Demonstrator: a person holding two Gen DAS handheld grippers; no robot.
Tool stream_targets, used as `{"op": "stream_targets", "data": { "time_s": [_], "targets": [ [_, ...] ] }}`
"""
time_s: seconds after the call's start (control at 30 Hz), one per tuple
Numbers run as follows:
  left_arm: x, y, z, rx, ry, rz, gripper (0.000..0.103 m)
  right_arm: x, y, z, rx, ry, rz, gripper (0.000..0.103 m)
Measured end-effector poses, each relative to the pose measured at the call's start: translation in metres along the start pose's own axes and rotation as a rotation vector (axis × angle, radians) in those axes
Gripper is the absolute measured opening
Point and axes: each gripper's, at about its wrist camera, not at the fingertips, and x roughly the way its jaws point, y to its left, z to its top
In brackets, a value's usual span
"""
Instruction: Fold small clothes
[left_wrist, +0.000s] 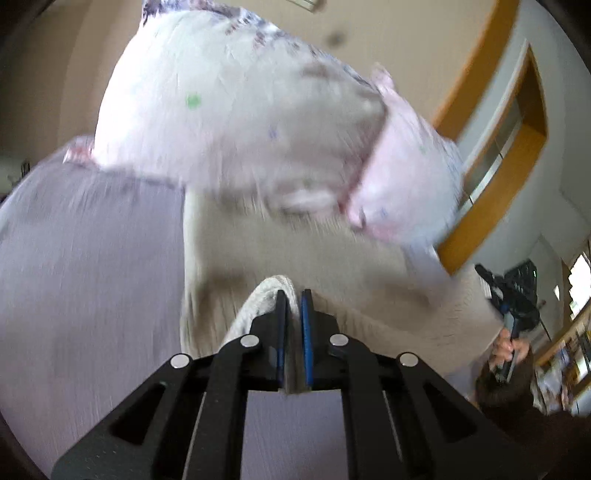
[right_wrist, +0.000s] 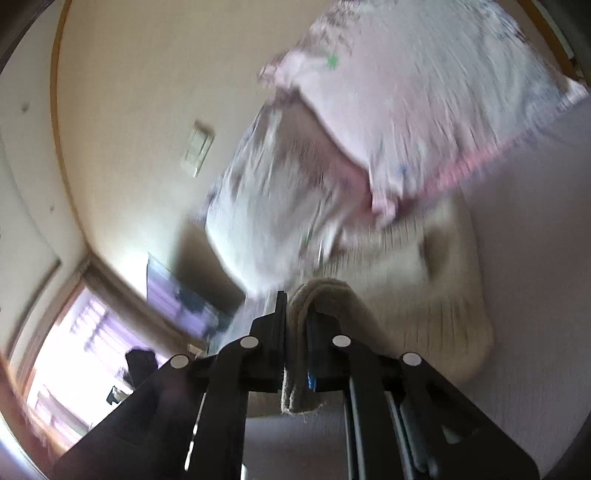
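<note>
Both pictures are blurry. The left gripper (left_wrist: 293, 295) has its jaws pressed together on a thick folded edge of a beige cloth (left_wrist: 295, 251). The right gripper (right_wrist: 295, 299) does the same thing, with its jaws clamped on another rolled edge of that beige cloth (right_wrist: 424, 295). The cloth looks knitted and soft. It spreads out in front of both grippers over a pale purple bed sheet (left_wrist: 85, 258).

Just past the beige cloth sits a big white pillow with small flowers (left_wrist: 240, 122) and a pink frilly edge. A second pillow in pink (left_wrist: 406, 173) leans beside it, touching it. The beige cloth reaches right up to the pillows.

Behind the pillows is a cream wall (right_wrist: 140, 92) with a white switch plate (right_wrist: 197, 149) on it. A bright window (right_wrist: 70, 354) glows low on the left of the right wrist view. In the left wrist view, the right hand (left_wrist: 511, 350) shows at the far edge, holding a handle.
</note>
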Motion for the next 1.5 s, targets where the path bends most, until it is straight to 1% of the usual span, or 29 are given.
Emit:
{"op": "stream_targets", "data": {
  "time_s": [0.03, 0.07, 0.13, 0.17, 0.23, 0.27, 0.3, 0.33, 0.37, 0.4, 0.47, 0.5, 0.57, 0.7, 0.73, 0.8, 0.83, 0.87, 0.9, 0.93, 0.97, 1.0, 1.03, 1.07, 1.17, 1.23, 1.27, 1.37, 1.5],
  "targets": [
    [0.014, 0.005, 0.016, -0.015, -0.009, 0.005, 0.007, 0.011, -0.005, 0.014, 0.021, -0.025, -0.002, 0.009],
    [0.038, 0.014, 0.038, -0.027, -0.020, 0.045, 0.007, 0.028, -0.018, 0.033, 0.061, -0.055, -0.027, 0.009],
    [0.070, 0.029, 0.060, -0.057, -0.019, 0.106, 0.007, 0.060, -0.045, 0.057, 0.145, -0.077, -0.135, 0.010],
    [0.097, 0.043, 0.072, -0.084, 0.004, 0.147, 0.008, 0.078, -0.064, 0.065, 0.191, -0.069, -0.223, 0.014],
    [0.127, 0.067, 0.081, -0.163, 0.049, 0.196, 0.008, 0.107, -0.096, 0.071, 0.266, -0.014, -0.367, 0.031],
    [0.135, 0.082, 0.083, -0.231, 0.064, 0.207, 0.008, 0.109, -0.105, 0.069, 0.300, -0.007, -0.402, 0.049],
    [0.135, 0.087, 0.083, -0.263, 0.058, 0.188, 0.009, 0.107, -0.113, 0.065, 0.340, -0.021, -0.391, 0.065],
    [0.130, 0.092, 0.082, -0.287, 0.043, 0.159, 0.011, 0.100, -0.116, 0.061, 0.354, -0.055, -0.334, 0.072],
    [0.121, 0.093, 0.079, -0.293, 0.025, 0.135, 0.022, 0.094, -0.115, 0.059, 0.336, -0.080, -0.303, 0.082],
    [0.115, 0.093, 0.077, -0.287, 0.018, 0.129, 0.042, 0.087, -0.112, 0.056, 0.296, -0.106, -0.283, 0.083],
    [0.099, 0.089, 0.066, -0.262, 0.016, 0.128, 0.058, 0.082, -0.103, 0.056, 0.222, -0.104, -0.239, 0.083],
    [0.095, 0.087, 0.060, -0.251, 0.025, 0.125, 0.061, 0.085, -0.100, 0.056, 0.206, -0.082, -0.206, 0.083],
    [0.093, 0.081, 0.048, -0.226, 0.065, 0.112, 0.067, 0.099, -0.094, 0.058, 0.161, -0.030, -0.161, 0.083],
    [0.103, 0.073, 0.031, -0.193, 0.130, 0.119, 0.069, 0.126, -0.076, 0.052, 0.054, 0.086, -0.174, 0.083],
    [0.107, 0.071, 0.029, -0.191, 0.140, 0.126, 0.069, 0.132, -0.074, 0.050, 0.025, 0.114, -0.201, 0.083],
    [0.118, 0.073, 0.026, -0.193, 0.172, 0.168, 0.069, 0.142, -0.077, 0.047, 0.010, 0.156, -0.318, 0.083],
    [0.123, 0.076, 0.024, -0.213, 0.191, 0.172, 0.067, 0.144, -0.083, 0.045, 0.017, 0.161, -0.334, 0.083],
    [0.121, 0.078, 0.023, -0.229, 0.163, 0.163, 0.068, 0.142, -0.083, 0.046, 0.022, 0.149, -0.325, 0.083],
    [0.122, 0.082, 0.023, -0.259, 0.165, 0.151, 0.067, 0.138, -0.082, 0.048, 0.034, 0.138, -0.319, 0.084],
    [0.121, 0.088, 0.023, -0.307, 0.160, 0.132, 0.065, 0.131, -0.083, 0.049, 0.041, 0.116, -0.309, 0.084],
    [0.121, 0.092, 0.023, -0.347, 0.153, 0.112, 0.055, 0.123, -0.083, 0.050, 0.049, 0.079, -0.299, 0.088],
    [0.124, 0.100, 0.023, -0.405, 0.157, 0.083, 0.040, 0.117, -0.085, 0.052, 0.057, 0.054, -0.292, 0.090],
    [0.125, 0.107, 0.021, -0.460, 0.155, 0.069, 0.030, 0.111, -0.085, 0.054, 0.065, 0.034, -0.283, 0.090],
    [0.130, 0.119, 0.015, -0.551, 0.174, 0.005, 0.017, 0.104, -0.086, 0.056, 0.078, 0.012, -0.267, 0.091],
    [0.131, 0.127, 0.013, -0.659, 0.158, -0.077, 0.015, 0.092, -0.088, 0.061, 0.105, -0.020, -0.236, 0.091],
    [0.128, 0.117, 0.018, -0.718, 0.109, -0.243, 0.014, 0.084, -0.089, 0.064, 0.112, -0.033, -0.222, 0.091],
    [0.127, 0.109, 0.022, -0.721, 0.090, -0.295, 0.014, 0.080, -0.089, 0.066, 0.113, -0.042, -0.211, 0.091],
    [0.133, 0.054, 0.047, -0.649, 0.046, -0.444, 0.014, 0.075, -0.081, 0.071, 0.110, -0.067, -0.184, 0.091],
    [0.174, -0.027, 0.070, -0.579, 0.074, -0.620, 0.014, 0.065, -0.077, 0.076, 0.086, -0.100, -0.183, 0.091]
  ]
}}
